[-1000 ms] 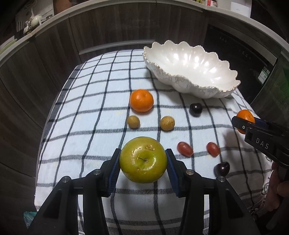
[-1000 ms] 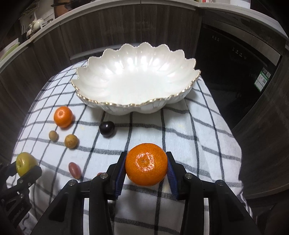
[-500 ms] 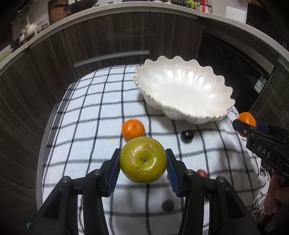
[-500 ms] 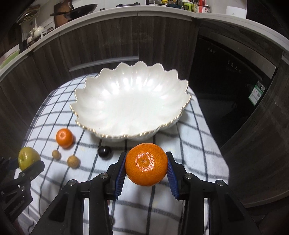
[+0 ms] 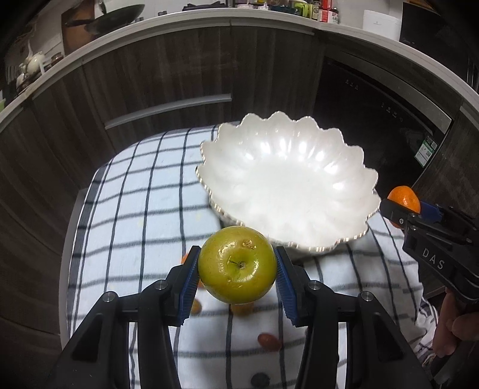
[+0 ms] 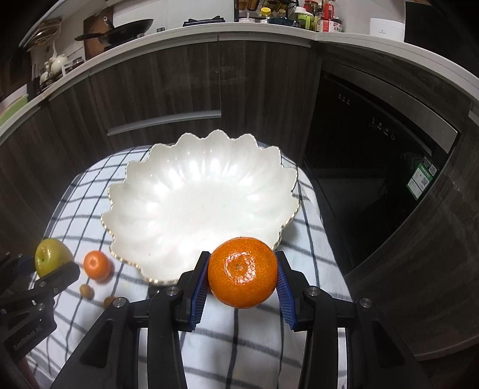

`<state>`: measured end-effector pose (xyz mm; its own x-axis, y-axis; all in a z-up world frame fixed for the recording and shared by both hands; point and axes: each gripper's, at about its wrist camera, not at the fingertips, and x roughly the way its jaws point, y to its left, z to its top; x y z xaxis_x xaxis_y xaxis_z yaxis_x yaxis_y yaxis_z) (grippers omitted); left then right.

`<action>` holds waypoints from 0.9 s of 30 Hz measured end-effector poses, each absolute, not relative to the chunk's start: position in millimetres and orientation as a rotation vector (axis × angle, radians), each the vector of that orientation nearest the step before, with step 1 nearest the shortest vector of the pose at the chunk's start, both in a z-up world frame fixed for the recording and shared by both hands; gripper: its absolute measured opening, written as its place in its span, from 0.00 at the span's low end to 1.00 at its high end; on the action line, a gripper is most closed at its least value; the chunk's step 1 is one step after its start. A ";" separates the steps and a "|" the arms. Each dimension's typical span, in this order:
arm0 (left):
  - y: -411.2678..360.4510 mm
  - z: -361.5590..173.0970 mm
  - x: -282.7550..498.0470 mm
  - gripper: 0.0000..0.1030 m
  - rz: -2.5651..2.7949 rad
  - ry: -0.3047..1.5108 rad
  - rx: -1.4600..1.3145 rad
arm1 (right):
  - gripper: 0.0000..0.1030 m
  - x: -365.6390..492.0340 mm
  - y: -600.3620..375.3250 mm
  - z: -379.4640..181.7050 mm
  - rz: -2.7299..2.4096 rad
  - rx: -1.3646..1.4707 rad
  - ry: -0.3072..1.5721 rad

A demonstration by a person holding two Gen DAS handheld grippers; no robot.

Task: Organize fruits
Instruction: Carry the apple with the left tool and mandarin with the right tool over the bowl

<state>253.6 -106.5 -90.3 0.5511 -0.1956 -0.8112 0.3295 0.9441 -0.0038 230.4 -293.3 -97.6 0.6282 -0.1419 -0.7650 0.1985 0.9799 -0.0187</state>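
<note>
1. A white cloth with a dark grid of checks (image 5: 143,209) covers the table; its far edge sits close to a run of dark wood-grain cabinets (image 6: 155,86) with a long pale handle bar (image 6: 164,121).
2. A pale countertop (image 6: 269,28) curves above the cabinets, carrying a black pan (image 6: 125,28), jars and bottles.
3. To the right of the cabinets stands a dark built-in appliance (image 6: 374,167) with a green sticker on its front.
4. A white scalloped bowl (image 6: 143,239) with nothing in it sits on the far right part of the cloth.
5. The left gripper (image 5: 237,272) clamps a green apple (image 5: 237,264) between its blue pads, just short of the bowl's near rim.
6. The right gripper (image 6: 242,276) grips an orange mandarin (image 6: 242,272) the same way, at the bowl's near right edge.
7. On the cloth left of the bowl lie a second mandarin (image 6: 96,264) and two small brown fruits (image 6: 85,290); a red grape (image 5: 268,339) lies nearer.
</note>
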 end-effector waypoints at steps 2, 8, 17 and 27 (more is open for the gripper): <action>-111.7 -86.4 261.6 0.46 -0.325 0.932 0.157 | 0.41 236.4 -296.2 -96.7 -0.196 0.072 0.872; -123.2 -83.9 286.6 0.46 -0.350 0.954 0.143 | 0.41 252.8 -306.0 -95.5 -0.200 0.084 0.876; -139.8 -86.4 322.4 0.46 -0.372 0.949 0.154 | 0.41 280.6 -317.9 -97.8 -0.204 0.080 0.882; -150.3 -103.4 364.1 0.46 -0.379 0.995 0.146 | 0.41 315.8 -336.6 -101.7 -0.228 0.068 0.897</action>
